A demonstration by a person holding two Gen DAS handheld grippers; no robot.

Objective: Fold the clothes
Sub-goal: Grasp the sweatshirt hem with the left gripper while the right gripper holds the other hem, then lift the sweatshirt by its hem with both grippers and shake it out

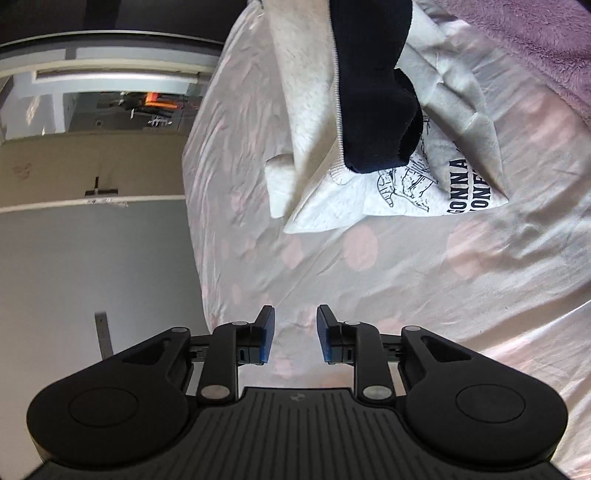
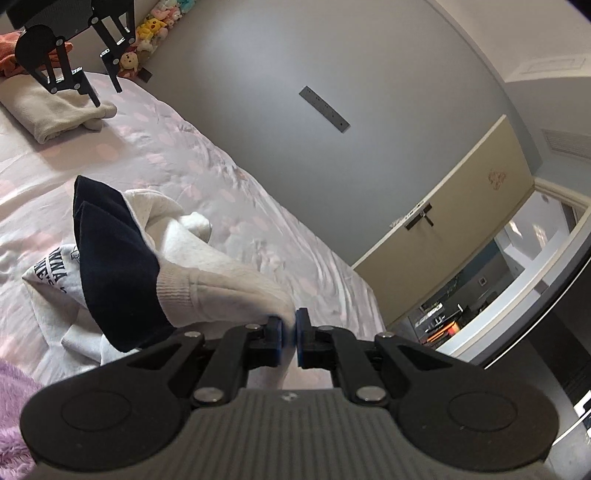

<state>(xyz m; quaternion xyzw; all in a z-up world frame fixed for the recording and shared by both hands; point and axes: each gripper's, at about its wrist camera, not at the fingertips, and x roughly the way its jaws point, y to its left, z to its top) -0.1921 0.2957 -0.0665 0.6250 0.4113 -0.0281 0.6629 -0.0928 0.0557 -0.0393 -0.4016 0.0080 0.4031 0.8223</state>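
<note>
White sweatshirt (image 2: pixel 221 284) pinched in right gripper (image 2: pixel 289 325) jaws; left gripper (image 1: pixel 295 314) jaws apart, empty.

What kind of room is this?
Probably a bedroom: a bed with a pink-spotted sheet, a row of plush toys along the wall, and a folded beige garment lying on the bed.

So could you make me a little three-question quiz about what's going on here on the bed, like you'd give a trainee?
1. True or false: the left gripper holds cloth between its jaws.
2. What is the right gripper pinching: A) the purple blanket, B) the white sweatshirt with navy sleeves, C) the folded beige garment?
3. Fill in: the bedsheet is pale with pink ____.

Key: 1 false, its jaws are apart with nothing between them; 2 B; 3 spots.
</note>
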